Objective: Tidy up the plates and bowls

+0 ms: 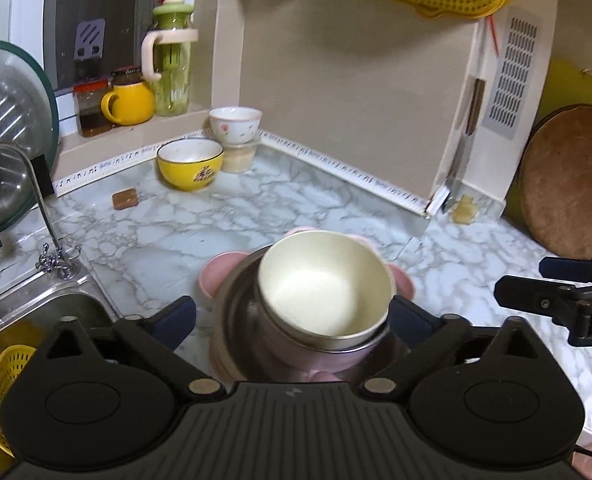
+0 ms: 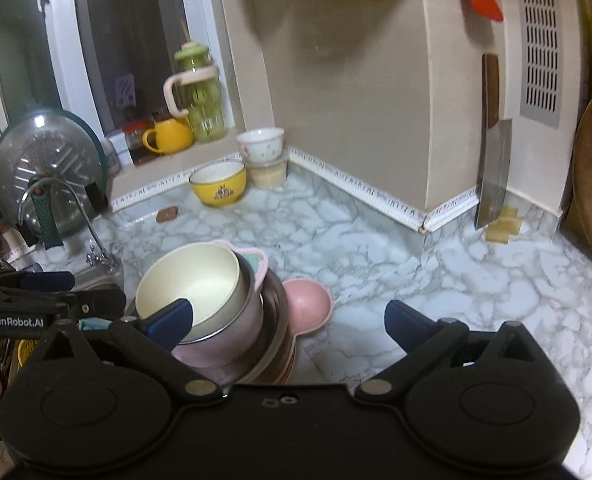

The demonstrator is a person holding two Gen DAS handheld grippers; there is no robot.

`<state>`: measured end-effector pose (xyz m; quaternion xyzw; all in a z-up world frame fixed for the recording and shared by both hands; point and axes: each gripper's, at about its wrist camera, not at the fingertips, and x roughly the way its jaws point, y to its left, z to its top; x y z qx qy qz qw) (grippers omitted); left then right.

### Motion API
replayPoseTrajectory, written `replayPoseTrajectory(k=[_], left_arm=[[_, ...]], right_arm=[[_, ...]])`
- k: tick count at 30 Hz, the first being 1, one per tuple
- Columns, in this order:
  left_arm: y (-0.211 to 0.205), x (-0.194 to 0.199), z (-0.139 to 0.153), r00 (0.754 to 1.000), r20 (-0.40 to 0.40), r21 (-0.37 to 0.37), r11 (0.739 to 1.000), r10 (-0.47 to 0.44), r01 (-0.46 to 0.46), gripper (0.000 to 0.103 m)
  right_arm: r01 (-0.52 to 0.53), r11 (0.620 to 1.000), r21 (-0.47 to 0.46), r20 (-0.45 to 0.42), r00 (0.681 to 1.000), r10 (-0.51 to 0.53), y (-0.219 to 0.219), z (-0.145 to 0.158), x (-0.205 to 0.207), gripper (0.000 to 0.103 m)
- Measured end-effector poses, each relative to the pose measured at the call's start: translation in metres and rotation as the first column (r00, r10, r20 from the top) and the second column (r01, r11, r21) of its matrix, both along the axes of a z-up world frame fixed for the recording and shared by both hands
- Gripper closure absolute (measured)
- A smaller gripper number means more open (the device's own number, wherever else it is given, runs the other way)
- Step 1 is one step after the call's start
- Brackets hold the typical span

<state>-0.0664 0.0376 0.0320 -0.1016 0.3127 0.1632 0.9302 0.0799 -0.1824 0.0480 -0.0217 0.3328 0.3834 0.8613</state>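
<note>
Cleaver (image 2: 494, 172) leaning on wall; faucet (image 1: 24, 184) over sink (image 1: 36, 320).

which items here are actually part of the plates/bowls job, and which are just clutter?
Job:
- cream bowl on top of the stack
- steel bowl under it
- pink dish beside the stack
- yellow bowl
- floral bowl on a tub

Clutter:
- cleaver
- yellow mug
- green bottle
- pot lid
- cutting board
</note>
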Motion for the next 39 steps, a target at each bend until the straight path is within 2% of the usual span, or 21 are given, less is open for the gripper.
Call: replayPoseTrajectory(k=[7, 16, 26, 39], left_arm=[[-0.019, -0.01, 0.003, 1.0, 0.006, -0.022, 1.0, -0.001, 0.002, 0.0], [-0.045, -0.021, 0.009, 1.0, 0.016, 0.025, 1.0, -0.02, 0.02, 0.0], [-0.06, -0.024, 0.018, 0.998, 0.048, 0.04, 0.999, -0.033, 0.031, 0.0], [-0.071, -0.026, 0.024, 0.996, 0.078, 0.052, 0.998, -0.049, 0.045, 0.0]], right_arm=[[0.032, 0.999, 0.041, 0.017, 0.999, -0.033, -0.018, 0.005, -0.011, 0.0], [0.038, 0.998, 0.053, 0.01, 0.999, -0.038, -0.034, 0.008, -0.024, 0.0], [0.03, 0.998, 0.062, 0.047, 0.998, -0.033, -0.043, 0.013, -0.031, 0.0], [0.027, 0.997, 0.072, 0.043, 0.999, -0.03, -0.051, 0.014, -0.033, 0.0]])
